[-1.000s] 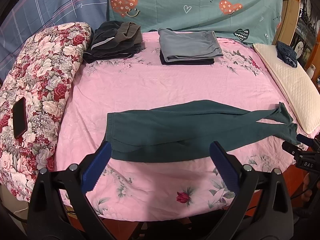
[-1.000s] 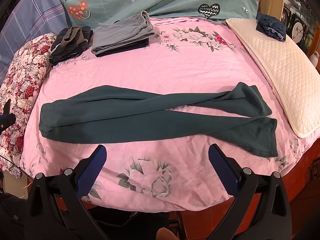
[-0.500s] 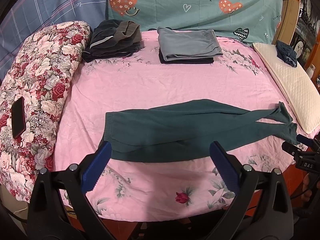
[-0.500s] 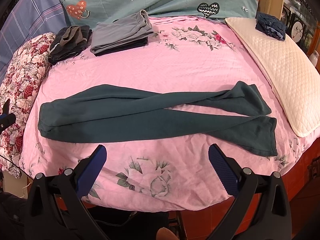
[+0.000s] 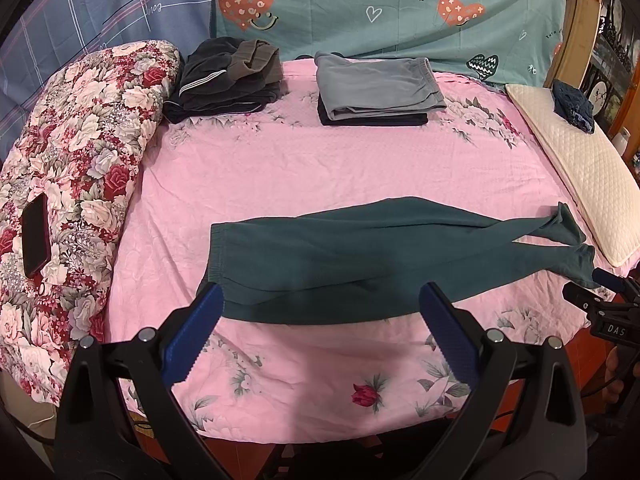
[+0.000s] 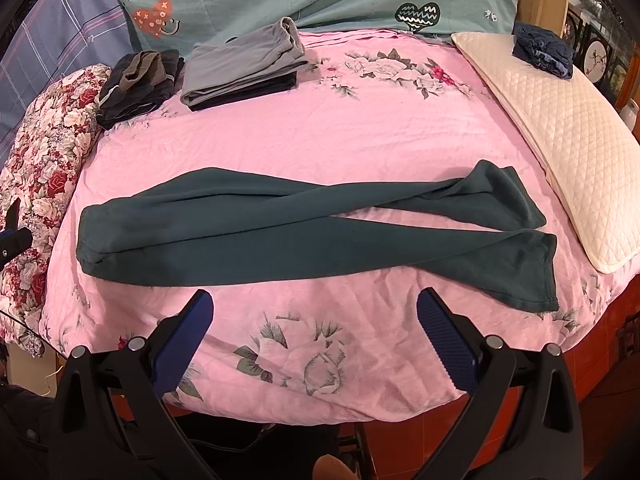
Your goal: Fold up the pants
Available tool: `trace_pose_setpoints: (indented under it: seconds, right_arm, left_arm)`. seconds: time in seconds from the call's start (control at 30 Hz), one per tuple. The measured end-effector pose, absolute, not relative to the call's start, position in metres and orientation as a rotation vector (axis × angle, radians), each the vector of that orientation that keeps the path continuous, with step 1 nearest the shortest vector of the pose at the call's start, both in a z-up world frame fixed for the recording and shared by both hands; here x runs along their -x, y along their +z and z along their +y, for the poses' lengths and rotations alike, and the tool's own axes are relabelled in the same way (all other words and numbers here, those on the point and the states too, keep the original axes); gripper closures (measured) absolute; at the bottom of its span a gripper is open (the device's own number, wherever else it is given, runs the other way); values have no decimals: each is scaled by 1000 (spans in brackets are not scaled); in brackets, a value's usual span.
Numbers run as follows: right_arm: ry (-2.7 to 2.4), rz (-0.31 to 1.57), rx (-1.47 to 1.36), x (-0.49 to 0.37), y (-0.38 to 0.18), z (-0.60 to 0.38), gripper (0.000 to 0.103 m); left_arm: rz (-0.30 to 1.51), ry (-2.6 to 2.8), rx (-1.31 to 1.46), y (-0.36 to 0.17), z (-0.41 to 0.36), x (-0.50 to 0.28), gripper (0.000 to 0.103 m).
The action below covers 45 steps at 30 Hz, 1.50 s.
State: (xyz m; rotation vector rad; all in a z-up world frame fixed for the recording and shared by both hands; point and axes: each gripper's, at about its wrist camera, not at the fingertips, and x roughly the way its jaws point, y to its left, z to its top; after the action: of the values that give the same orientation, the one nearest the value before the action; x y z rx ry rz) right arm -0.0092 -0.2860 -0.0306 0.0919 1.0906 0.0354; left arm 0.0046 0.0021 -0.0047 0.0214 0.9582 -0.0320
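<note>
Two spread, empty tools, left tool (image 5: 318,300) and right tool (image 6: 314,308), had crept slightly nearer the teal pants (image 6: 304,232), lying lengthwise on the pink bed (image 6: 360,136), unfolded, no grasp begun.

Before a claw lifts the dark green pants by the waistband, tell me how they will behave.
The dark green pants lie limp with soft creases, so they will probably droop and trail. The crossed legs may drag or twist. The fabric looks thick and fleecy, so it is likely not slippery on the pink sheet.
</note>
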Motion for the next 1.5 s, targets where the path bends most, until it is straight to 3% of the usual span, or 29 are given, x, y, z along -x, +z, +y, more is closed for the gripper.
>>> trace_pose_setpoints:
  seconds: [0.2, 0.63, 0.83, 0.87, 0.9, 0.97, 1.0, 1.03, 1.17, 1.23, 1.3, 1.37, 1.4, 1.5]
  right_arm:
    - [-8, 1094, -108, 1, -35, -301, 1]
    - [-112, 1101, -353, -42, -44, -388, 1]
    - [33, 1163, -408, -90, -62, -362, 11]
    - [59, 1178, -410, -95, -65, -357, 13]
    - [103, 1206, -415, -103, -70, -348, 14]
    - [157, 1244, -424, -112, -79, -335, 17]
    - [172, 1265, -419, -117, -84, -329, 19]
    - [175, 1278, -417, -119, -87, -326, 19]
    - [201, 1353, -486, -127, -107, -317, 27]
    - [212, 1375, -529, -130, -119, -314, 35]
    - [199, 1391, -548, -135, -127, -310, 91]
    - [195, 1353, -522, -139, -121, -305, 100]
    - [207, 1320, -491, -141, -112, -303, 100]
    - [253, 1218, -475, -158, -84, -298, 101]
  left_arm:
    - [985, -1, -28, -14, 13, -14, 3]
    - [1105, 204, -28, -82, 117, -42, 3]
    - [1116, 146, 67, -105, 135, -66, 6]
    - [1128, 136, 67, -111, 133, -75, 8]
    - [1147, 112, 76, -117, 132, -82, 16]
    - [1195, 56, 112, -129, 130, -95, 40]
    - [1235, 31, 120, -138, 128, -101, 63]
    - [1263, 26, 118, -145, 129, -105, 70]
    - [1291, 20, 143, -151, 132, -105, 70]
    - [1301, 5, 174, -152, 138, -103, 70]
    - [1309, -5, 223, -158, 144, -103, 72]
    - [1302, -1, 235, -158, 145, -105, 82]
    - [1291, -16, 264, -153, 145, -108, 92]
    - [1208, -55, 321, -128, 144, -118, 96]
